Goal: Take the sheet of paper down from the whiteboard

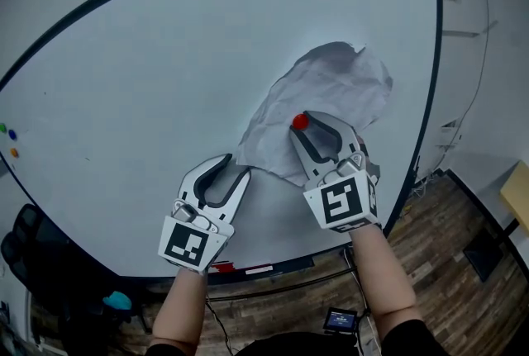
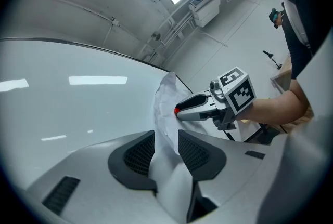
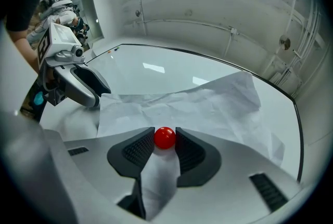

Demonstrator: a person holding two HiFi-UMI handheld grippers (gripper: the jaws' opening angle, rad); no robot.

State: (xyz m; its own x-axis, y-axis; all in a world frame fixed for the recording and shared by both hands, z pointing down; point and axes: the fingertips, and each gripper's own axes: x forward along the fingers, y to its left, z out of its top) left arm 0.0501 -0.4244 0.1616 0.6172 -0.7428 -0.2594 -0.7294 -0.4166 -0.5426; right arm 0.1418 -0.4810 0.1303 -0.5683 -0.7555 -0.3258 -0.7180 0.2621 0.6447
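Note:
A crumpled white sheet of paper (image 1: 331, 90) lies against the whiteboard (image 1: 149, 82), right of its middle. A small round red magnet (image 1: 300, 121) sits on the sheet's lower part. My right gripper (image 1: 309, 118) is at that magnet (image 3: 165, 137), and both of its pads touch the ball's sides. My left gripper (image 1: 236, 166) is at the sheet's lower left corner. Its jaws stand apart with the paper's edge (image 2: 165, 114) running loosely between them. The left gripper view also shows the right gripper (image 2: 179, 109) further along the sheet.
The board's dark frame (image 1: 436, 57) runs close to the right of the paper. Small coloured magnets (image 1: 8, 132) sit at the board's far left edge. A marker tray (image 1: 248, 269) runs under the board. Below are a wooden floor, a teal object (image 1: 116, 300) and a small device (image 1: 340, 318).

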